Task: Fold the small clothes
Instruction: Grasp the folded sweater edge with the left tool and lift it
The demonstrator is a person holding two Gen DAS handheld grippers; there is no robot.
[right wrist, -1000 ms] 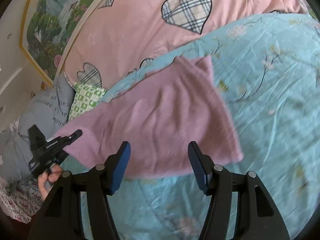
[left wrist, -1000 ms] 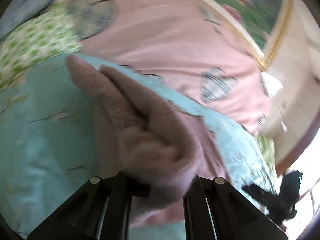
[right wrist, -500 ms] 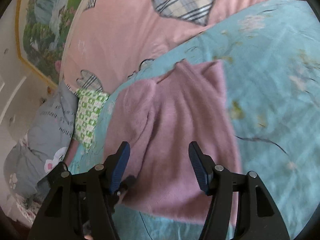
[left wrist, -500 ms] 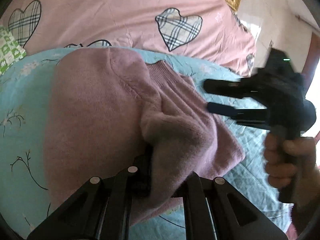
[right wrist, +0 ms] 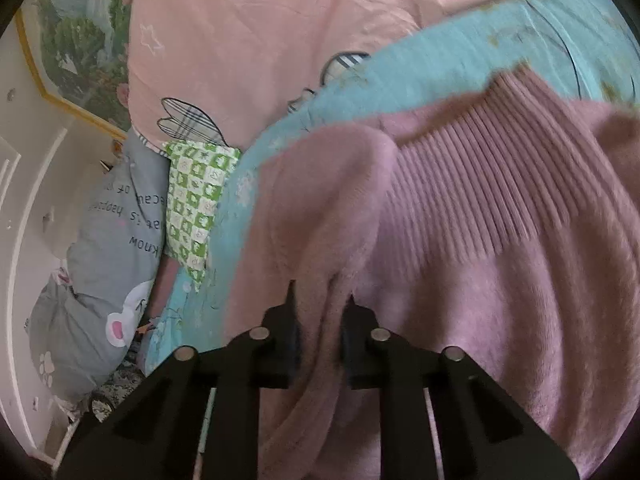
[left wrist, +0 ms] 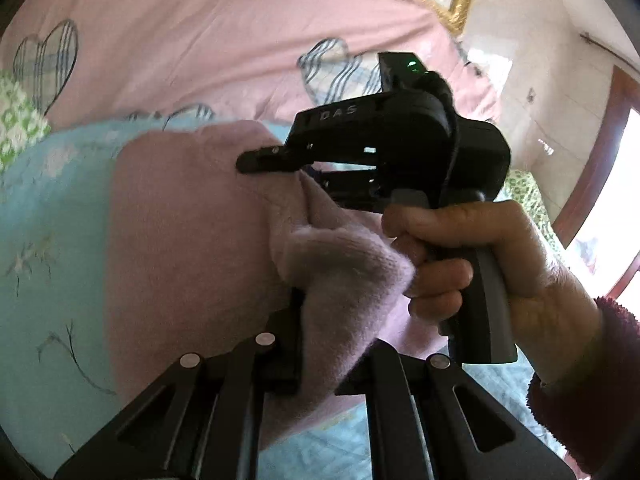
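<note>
A mauve knitted sweater (left wrist: 180,232) lies on the light blue floral sheet (left wrist: 48,216). My left gripper (left wrist: 332,344) is shut on a bunched sleeve end of the sweater (left wrist: 344,280), held just above the body. In the left wrist view my right gripper (left wrist: 288,164) reaches in from the right, held by a hand (left wrist: 472,264), jaws pinched on a fold of the sweater. In the right wrist view my right gripper (right wrist: 320,312) is shut on a fold of the sweater (right wrist: 500,280), beside the ribbed collar (right wrist: 492,184).
A pink duvet with plaid hearts (right wrist: 248,40) lies beyond the blue sheet (right wrist: 440,60). A green checked pillow (right wrist: 196,204) and a grey printed pillow (right wrist: 108,248) sit at the left. A framed picture (right wrist: 76,40) hangs on the wall.
My right gripper moved in close to the sweater and closed on a fold of it. My left gripper kept its hold on the sleeve and carried it over the sweater's body.
</note>
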